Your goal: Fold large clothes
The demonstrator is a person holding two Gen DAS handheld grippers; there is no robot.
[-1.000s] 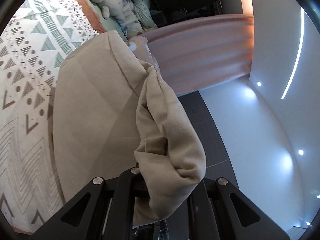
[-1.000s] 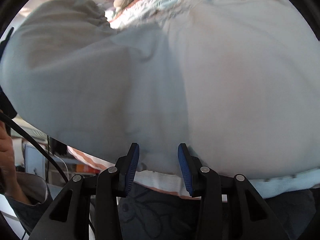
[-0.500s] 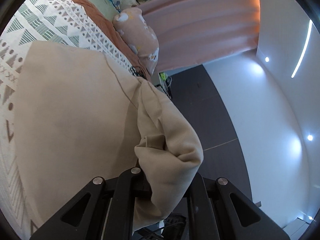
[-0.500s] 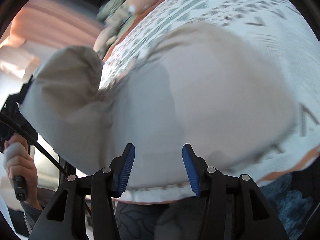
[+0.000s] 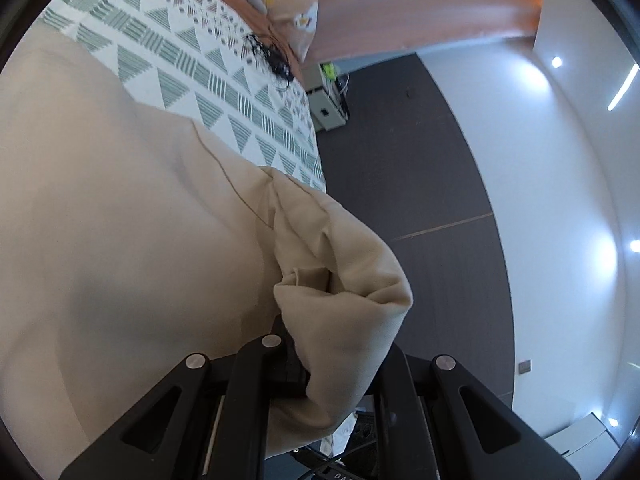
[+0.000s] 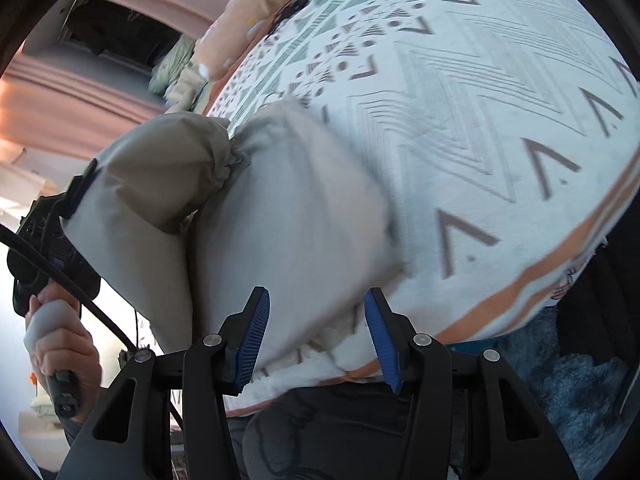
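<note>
Your left gripper [image 5: 320,360] is clamped on a bunched fold of the one beige garment [image 5: 120,260], which spreads over the patterned bedspread [image 5: 208,76] at the bed's near edge, with its gathered end lifted off the side toward your left hand [image 6: 60,344]. Your right gripper [image 6: 316,340] stands wide, its two blue pads [image 6: 254,340] apart and holding nothing, poised just over the garment's near edge where the bedspread's orange border runs. One peach pillow [image 5: 280,4] lies at the bed's far end.
</note>
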